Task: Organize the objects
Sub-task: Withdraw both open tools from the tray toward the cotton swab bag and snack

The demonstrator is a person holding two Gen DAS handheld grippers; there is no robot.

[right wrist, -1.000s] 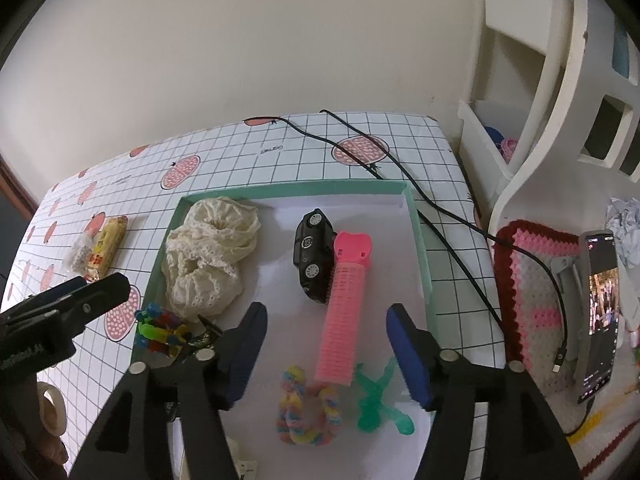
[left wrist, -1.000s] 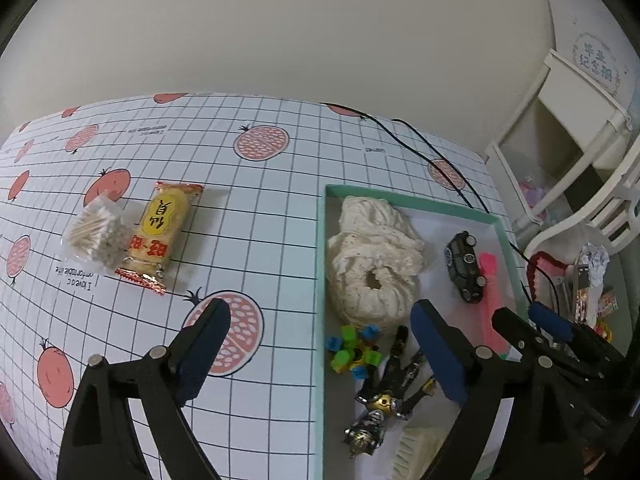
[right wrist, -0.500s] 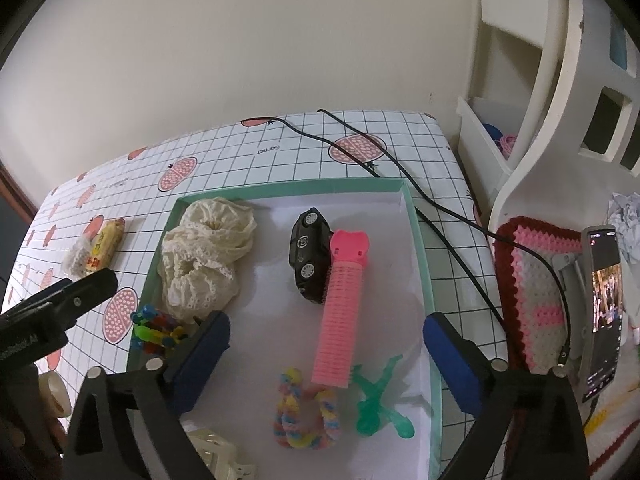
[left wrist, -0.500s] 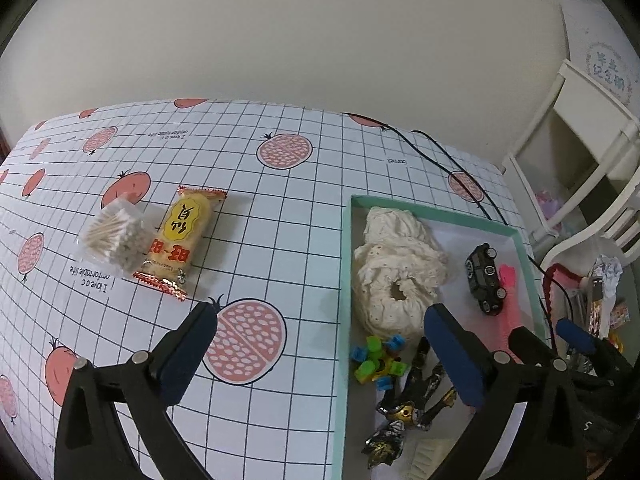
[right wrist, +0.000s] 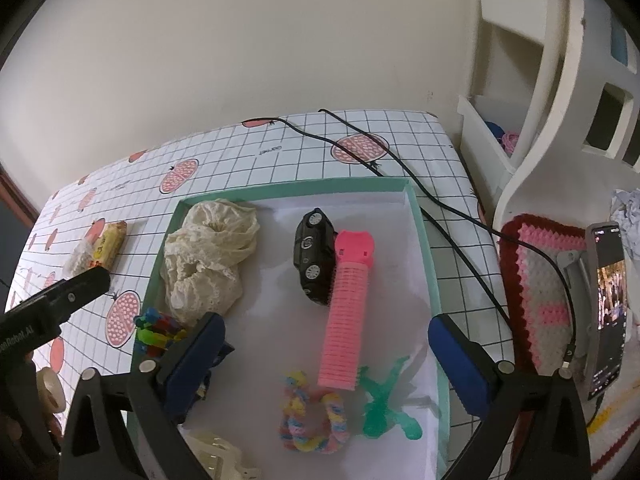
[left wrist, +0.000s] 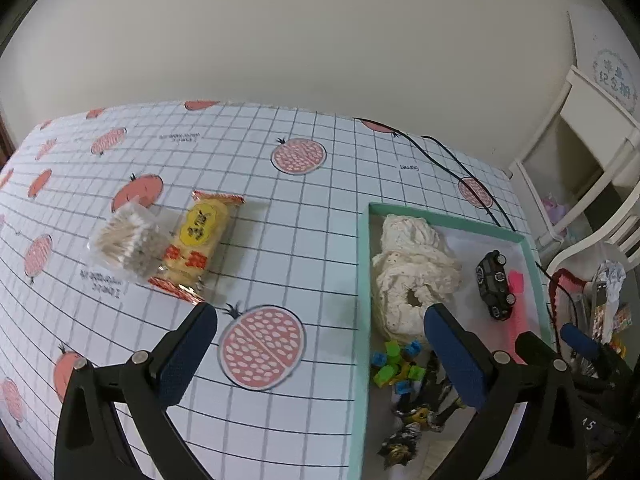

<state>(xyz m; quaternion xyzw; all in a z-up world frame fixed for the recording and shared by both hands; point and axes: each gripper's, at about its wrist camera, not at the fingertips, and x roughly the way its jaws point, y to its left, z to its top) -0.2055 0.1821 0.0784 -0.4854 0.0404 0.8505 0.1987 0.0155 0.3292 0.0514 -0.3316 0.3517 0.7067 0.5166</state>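
The left tongs (left wrist: 320, 344) are seen held wide apart and empty above the gridded surface (left wrist: 304, 216), straddling the left wall of the green tray (left wrist: 360, 320); the right tongs (right wrist: 326, 348) are likewise spread wide and empty, low over the tray's white floor. Nearest inside the tray are found a pastel braided band (right wrist: 312, 420) and a green figure (right wrist: 384, 408); just beyond them a pink hair roller (right wrist: 346, 312) lies lengthwise, with a black toy car (right wrist: 312, 256) touching its far end on the left. Along the tray's left wall a cluster of coloured blocks (left wrist: 394, 364) and a dark toy figure (left wrist: 420, 416) are seen, and further back a cream lace scrunchie (left wrist: 408, 272) is heaped in the far left corner. Outside the tray, well to the left on the surface, a yellow snack packet (left wrist: 198, 244) is laid touching a bag of cotton swabs (left wrist: 124, 240); a black cable (right wrist: 400, 168) is trailed across the far right corner.
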